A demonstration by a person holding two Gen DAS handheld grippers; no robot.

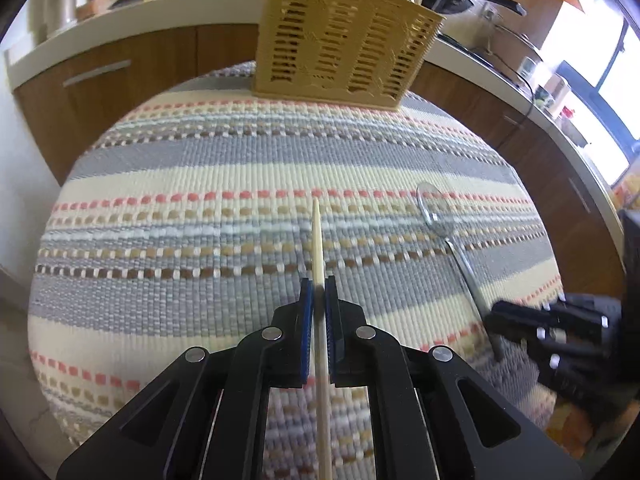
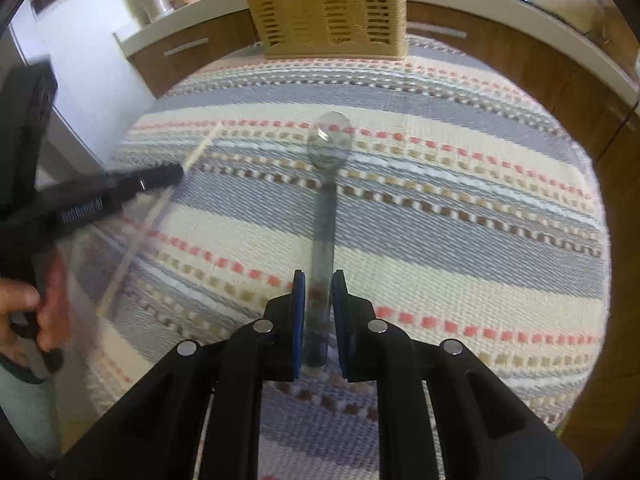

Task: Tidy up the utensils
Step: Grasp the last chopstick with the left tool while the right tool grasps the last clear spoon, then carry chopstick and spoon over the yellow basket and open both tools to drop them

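Left wrist view: the left gripper (image 1: 319,292) is pinched on a single chopstick (image 1: 317,236), whose thin end points forward toward the tan slotted basket (image 1: 344,40) standing at the far edge of the striped mat (image 1: 180,168). The stick runs back between the blue pads and out past the bottom of the frame. To the right, a metal spoon (image 1: 434,212) lies along the mat with its handle reaching into the right gripper (image 1: 520,320), seen here only as a dark blur. Right wrist view: the right gripper (image 2: 319,292) has its pads close on either side of the spoon (image 2: 328,152) handle, apparently clamping it; motion blur leaves actual contact uncertain, and whether the spoon is off the mat cannot be told. The left gripper (image 2: 172,170) shows at the left with the chopstick (image 2: 200,148) angled across the mat (image 2: 460,208). The basket (image 2: 324,4) sits well ahead of both tools. Some utensils already stand in the basket, visible over its rim in the left view. Judgement: mid-task; both pieces are picked or being picked, neither delivered. Carrying each to the basket and dropping it in a compartment remains.
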